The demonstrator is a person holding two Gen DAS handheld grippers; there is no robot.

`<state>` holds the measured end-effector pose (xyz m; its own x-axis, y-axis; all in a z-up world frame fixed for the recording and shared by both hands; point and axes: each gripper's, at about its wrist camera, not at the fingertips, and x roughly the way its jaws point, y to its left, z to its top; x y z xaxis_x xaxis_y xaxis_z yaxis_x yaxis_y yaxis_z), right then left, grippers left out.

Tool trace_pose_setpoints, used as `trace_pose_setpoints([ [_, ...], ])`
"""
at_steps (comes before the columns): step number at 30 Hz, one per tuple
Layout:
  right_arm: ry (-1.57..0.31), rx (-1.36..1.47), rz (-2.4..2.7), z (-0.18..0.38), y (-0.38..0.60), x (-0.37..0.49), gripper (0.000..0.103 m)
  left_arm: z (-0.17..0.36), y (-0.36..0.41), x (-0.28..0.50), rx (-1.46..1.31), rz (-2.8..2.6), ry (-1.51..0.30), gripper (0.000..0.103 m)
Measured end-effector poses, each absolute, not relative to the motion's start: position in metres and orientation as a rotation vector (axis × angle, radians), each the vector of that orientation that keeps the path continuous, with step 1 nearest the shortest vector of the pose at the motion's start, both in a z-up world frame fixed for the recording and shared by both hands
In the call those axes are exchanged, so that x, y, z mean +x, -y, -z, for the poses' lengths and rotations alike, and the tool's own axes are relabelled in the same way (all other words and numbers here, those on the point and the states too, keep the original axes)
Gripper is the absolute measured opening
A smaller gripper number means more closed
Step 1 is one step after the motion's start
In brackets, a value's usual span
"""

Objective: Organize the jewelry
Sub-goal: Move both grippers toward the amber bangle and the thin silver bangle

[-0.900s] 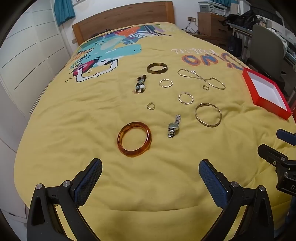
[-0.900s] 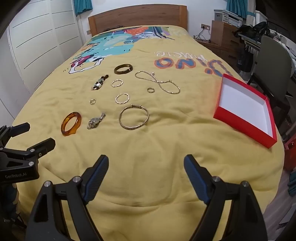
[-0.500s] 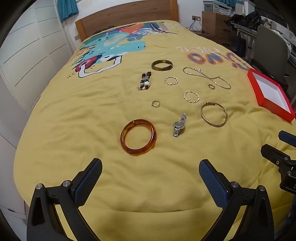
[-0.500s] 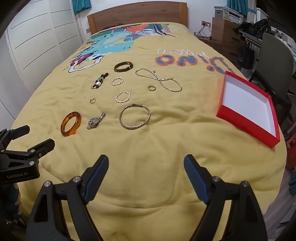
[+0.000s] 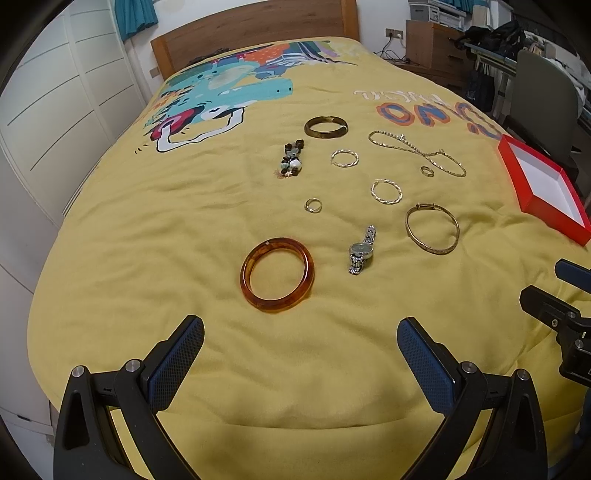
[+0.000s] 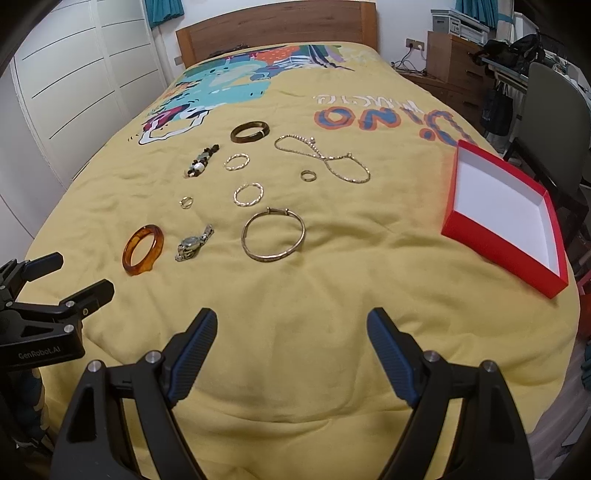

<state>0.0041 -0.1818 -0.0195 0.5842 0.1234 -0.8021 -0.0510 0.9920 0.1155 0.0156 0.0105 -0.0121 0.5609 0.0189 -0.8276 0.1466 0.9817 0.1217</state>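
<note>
Several jewelry pieces lie on the yellow bedspread point(image 5: 184, 258). An amber bangle point(image 5: 277, 274) lies just ahead of my open, empty left gripper point(image 5: 301, 343). A silver watch point(image 5: 362, 250), a thin gold bangle point(image 5: 432, 229), small rings point(image 5: 313, 205), twisted hoops point(image 5: 386, 191), a bead bracelet point(image 5: 291, 162), a dark bangle point(image 5: 325, 127) and a chain necklace point(image 5: 417, 151) lie beyond. An empty red box point(image 6: 506, 214) sits at the right. My right gripper point(image 6: 291, 338) is open and empty, short of the gold bangle point(image 6: 274, 235).
A wooden headboard point(image 6: 277, 26) stands at the far end. White wardrobe doors point(image 6: 66, 85) run along the left. A grey chair point(image 6: 554, 110) and cluttered furniture stand at the right of the bed. The bed's near edge lies below both grippers.
My left gripper has moved forward toward the amber bangle, which now lies closer. The right gripper has shifted slightly forward. Both stay open.
</note>
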Motion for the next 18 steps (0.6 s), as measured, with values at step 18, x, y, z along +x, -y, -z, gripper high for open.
trace_pose_setpoints([
  [18,-0.958,0.110,-0.139,0.030,0.182,0.030,0.080,0.029,-0.041,0.044,0.084,0.051,-1.048,0.099],
])
